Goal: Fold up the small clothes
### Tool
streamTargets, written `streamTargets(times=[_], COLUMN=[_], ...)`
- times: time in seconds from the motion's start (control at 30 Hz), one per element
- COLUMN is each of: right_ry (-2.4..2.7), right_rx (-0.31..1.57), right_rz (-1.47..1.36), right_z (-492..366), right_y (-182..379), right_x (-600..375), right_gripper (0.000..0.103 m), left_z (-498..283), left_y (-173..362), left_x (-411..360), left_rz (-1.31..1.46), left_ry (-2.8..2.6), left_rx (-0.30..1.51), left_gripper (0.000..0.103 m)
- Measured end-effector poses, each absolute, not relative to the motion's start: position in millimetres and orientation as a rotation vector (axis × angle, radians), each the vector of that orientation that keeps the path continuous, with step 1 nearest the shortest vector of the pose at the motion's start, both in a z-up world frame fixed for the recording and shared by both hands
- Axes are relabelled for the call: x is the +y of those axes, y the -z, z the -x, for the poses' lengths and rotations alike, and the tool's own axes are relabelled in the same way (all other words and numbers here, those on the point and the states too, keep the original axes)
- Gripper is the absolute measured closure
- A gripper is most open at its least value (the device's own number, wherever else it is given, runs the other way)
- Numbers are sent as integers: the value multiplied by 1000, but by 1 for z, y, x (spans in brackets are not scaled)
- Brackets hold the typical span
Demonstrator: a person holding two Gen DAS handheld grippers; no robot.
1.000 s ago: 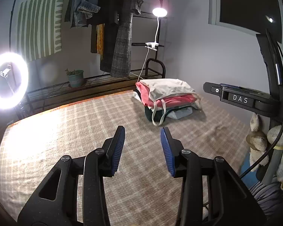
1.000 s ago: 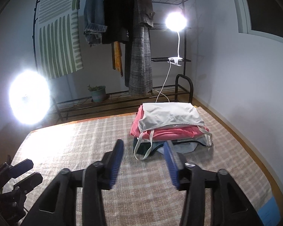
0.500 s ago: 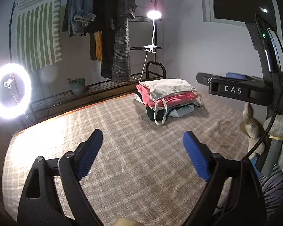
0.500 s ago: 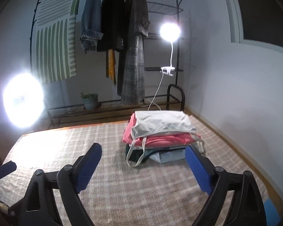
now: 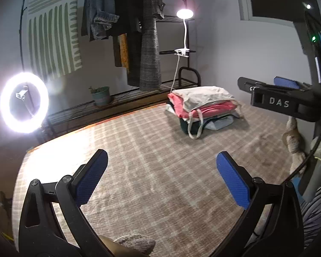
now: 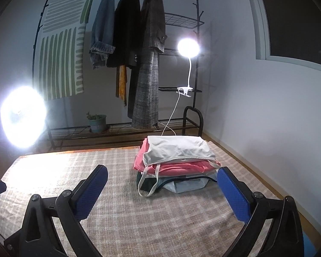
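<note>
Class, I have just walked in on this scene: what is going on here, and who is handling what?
A person holds a gripper in each hand above a checked blanket. Nothing is being handled right now: the left gripper and the right gripper have both just been opening, stand wide open and hold nothing. A pile of folded clothes sits further back on the blanket, a pale garment on top of a pink one, and neither gripper touches it.
</note>
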State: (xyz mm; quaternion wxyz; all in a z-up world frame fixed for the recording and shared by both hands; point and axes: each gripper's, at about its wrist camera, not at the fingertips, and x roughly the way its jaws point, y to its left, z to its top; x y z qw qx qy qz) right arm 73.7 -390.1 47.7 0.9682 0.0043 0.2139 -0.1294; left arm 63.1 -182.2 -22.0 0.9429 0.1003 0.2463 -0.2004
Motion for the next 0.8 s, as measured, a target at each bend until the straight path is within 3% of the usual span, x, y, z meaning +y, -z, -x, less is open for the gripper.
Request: streamTargets(times=[0.8], right_ry=[263], right_rx=[428], right_rz=[4], right_z=[-73], right_y=[-46], right_x=[-388], right_gripper=[0], left_z=[-61], left_y=[23], left_x=[-179], left_rz=[-216], left_ry=[402], left_rx=[500], left_gripper=[0])
